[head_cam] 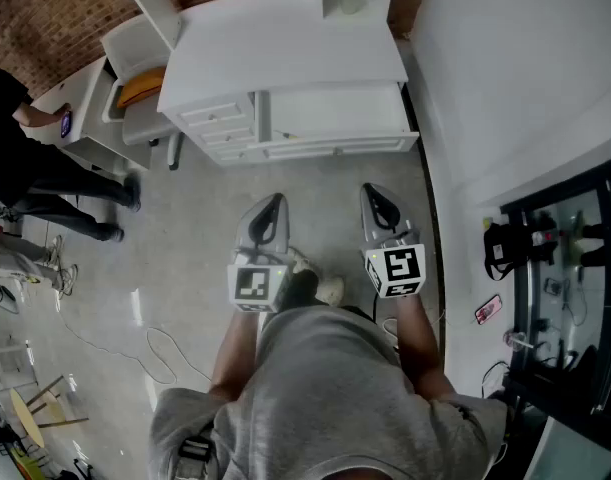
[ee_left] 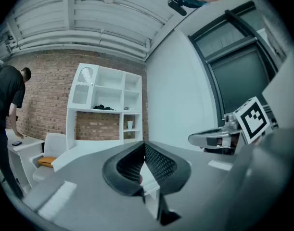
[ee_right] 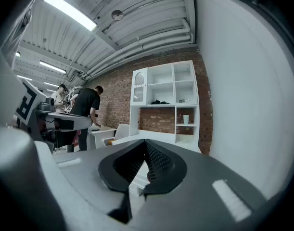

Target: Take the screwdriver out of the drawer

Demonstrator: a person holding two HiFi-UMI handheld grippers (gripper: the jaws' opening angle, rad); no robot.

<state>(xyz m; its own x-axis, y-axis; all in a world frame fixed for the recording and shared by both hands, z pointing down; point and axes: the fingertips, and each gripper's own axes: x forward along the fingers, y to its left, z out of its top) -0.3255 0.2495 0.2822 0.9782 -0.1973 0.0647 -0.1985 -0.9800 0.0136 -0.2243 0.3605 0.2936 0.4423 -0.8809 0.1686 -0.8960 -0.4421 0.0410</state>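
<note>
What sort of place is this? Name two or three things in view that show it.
Probably an industrial-style lab or workshop with a mock room set up: a bare brick wall, exposed ceiling pipes with strip lights, and a white desk with drawers.

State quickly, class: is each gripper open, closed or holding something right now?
Left gripper: closed, holding nothing.
Right gripper: closed, holding nothing.

Small white drawers (head_cam: 221, 126), shut, stacked in desk (head_cam: 285, 48) front
</note>
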